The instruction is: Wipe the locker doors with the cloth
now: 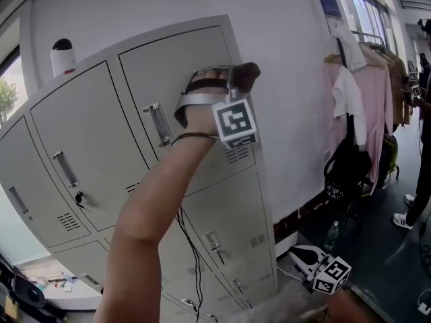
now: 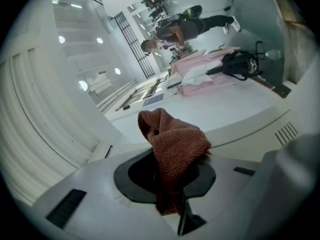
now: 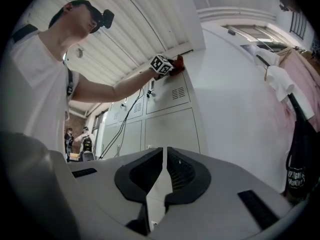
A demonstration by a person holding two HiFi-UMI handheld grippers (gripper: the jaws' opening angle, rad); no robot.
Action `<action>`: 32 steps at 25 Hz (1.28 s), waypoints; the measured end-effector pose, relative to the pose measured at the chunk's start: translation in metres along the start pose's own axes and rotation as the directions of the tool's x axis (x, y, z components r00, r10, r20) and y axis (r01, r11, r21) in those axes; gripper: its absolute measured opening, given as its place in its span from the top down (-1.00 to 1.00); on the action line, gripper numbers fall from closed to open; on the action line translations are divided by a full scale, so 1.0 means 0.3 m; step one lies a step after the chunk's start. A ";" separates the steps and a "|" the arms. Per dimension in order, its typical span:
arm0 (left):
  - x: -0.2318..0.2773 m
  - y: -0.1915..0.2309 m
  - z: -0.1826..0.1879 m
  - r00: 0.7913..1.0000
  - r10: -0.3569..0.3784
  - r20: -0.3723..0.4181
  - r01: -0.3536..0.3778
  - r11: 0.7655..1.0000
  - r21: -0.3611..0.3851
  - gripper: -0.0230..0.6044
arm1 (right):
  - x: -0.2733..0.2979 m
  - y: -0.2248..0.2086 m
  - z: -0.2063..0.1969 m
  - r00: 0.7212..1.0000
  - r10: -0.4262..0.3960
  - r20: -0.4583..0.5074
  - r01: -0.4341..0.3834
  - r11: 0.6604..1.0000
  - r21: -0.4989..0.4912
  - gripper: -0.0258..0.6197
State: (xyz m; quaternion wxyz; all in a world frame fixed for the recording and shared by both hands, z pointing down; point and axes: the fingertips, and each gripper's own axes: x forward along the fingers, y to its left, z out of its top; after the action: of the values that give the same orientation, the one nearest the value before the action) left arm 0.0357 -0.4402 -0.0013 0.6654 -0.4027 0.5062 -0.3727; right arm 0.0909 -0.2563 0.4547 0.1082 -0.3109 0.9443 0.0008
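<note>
Slipping looks like the main risk. The left gripper [image 1: 236,81] has its jaws clenched on one fold of the brown cloth [image 2: 172,144]. The rest of the cloth is bunched loosely at the top right corner of the upper right locker door [image 1: 182,66]. A hard rub could drag that fold free. A stroke to the right would carry the wad off the door onto the wall [image 1: 289,59]. The cable [image 1: 192,247] hanging below the door could also snag on a handle [image 1: 158,123].

The right gripper [image 3: 164,176] hangs far below the door, its jaws closed on nothing.

Whether the cloth actually presses on the metal is unclear, because the wad covers the jaw tips. The marker cube [image 1: 236,122] and the forearm [image 1: 145,221] hide part of the door's lower half.
</note>
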 end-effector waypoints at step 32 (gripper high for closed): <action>-0.016 0.155 -0.125 0.995 0.072 -0.063 -0.070 0.997 0.035 0.71 | 0.108 0.069 -0.049 0.995 0.094 -0.018 -0.094 0.995 0.030 0.86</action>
State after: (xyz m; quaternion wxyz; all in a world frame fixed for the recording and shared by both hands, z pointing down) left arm 0.0023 -0.4232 -0.0482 0.6681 -0.3613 0.5351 -0.3697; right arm 0.0503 -0.2597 0.4609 0.1033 -0.2646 0.9588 -0.0108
